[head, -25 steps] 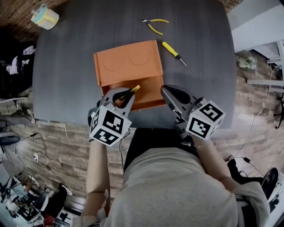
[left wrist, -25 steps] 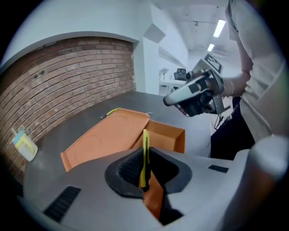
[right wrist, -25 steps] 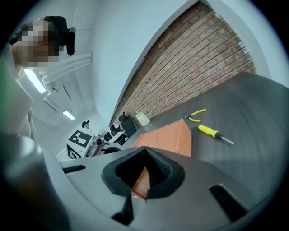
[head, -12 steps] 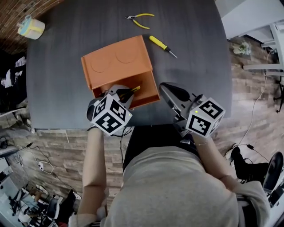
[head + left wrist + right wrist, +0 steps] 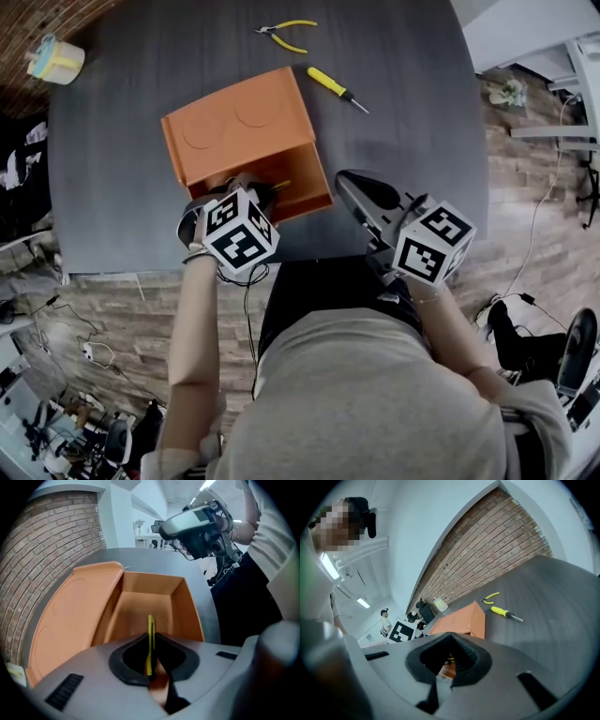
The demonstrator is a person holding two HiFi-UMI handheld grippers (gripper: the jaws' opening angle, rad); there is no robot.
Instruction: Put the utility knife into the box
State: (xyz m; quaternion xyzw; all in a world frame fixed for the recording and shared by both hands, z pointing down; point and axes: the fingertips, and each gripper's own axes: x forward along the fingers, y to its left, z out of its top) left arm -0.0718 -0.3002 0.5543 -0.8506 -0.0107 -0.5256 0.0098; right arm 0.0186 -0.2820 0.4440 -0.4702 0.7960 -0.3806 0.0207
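The orange box [image 5: 314, 180] lies open on the dark table, its lid [image 5: 234, 127] folded back to the far left. My left gripper [image 5: 258, 190] hangs over the box's near edge, shut on the yellow utility knife [image 5: 279, 186]. In the left gripper view the knife [image 5: 150, 637] stands edge-on between the pads, pointing into the open compartment [image 5: 140, 604]. My right gripper [image 5: 361, 192] is shut with nothing in it, just right of the box and above the table. The right gripper view shows the box [image 5: 461, 619] beyond its jaws.
A yellow-handled screwdriver [image 5: 330, 85] and yellow pliers [image 5: 286, 33] lie on the table behind the box. A pale cup [image 5: 52, 58] stands at the far left corner. The table's near edge runs just below both grippers. A brick wall lies beyond the table.
My left gripper has moved forward and lower with the knife, so the blade end now sits over the box's open compartment. The right gripper has barely shifted.
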